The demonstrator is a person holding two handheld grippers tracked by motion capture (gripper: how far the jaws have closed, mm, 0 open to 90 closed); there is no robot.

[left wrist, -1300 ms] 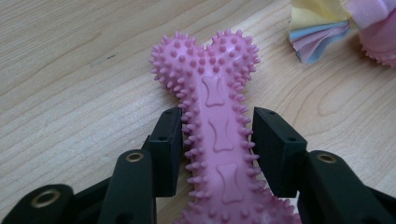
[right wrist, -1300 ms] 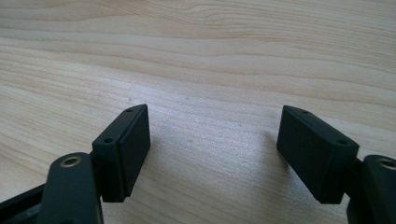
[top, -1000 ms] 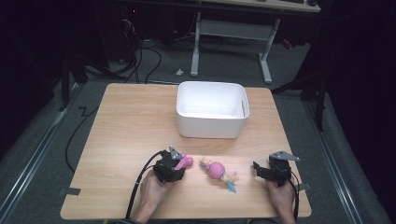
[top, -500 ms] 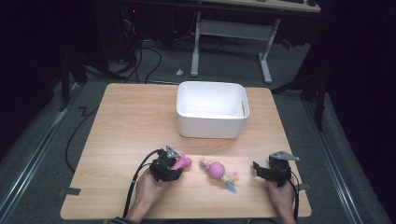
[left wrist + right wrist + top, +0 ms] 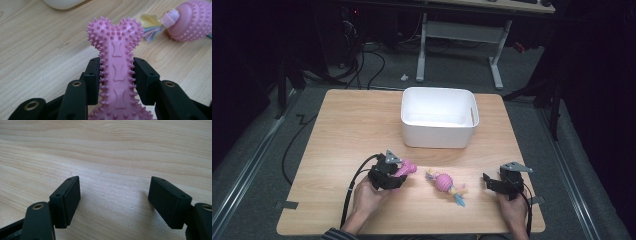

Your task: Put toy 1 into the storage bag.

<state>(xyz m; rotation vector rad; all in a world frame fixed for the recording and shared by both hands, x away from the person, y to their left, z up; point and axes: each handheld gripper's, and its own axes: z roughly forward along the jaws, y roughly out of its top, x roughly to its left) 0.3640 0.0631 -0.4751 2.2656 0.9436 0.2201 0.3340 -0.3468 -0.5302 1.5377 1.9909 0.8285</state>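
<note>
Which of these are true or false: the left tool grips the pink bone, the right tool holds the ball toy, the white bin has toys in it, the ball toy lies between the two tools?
1. The left tool grips the pink bone. True.
2. The right tool holds the ball toy. False: its jaws stand open with nothing between them.
3. The white bin has toys in it. False: none can be seen inside.
4. The ball toy lies on the table between the two tools. True.

Glossy, spiky pink rubber bone point(image 5: 117, 72) above matt, grained wooden table point(image 5: 37, 62)
</note>
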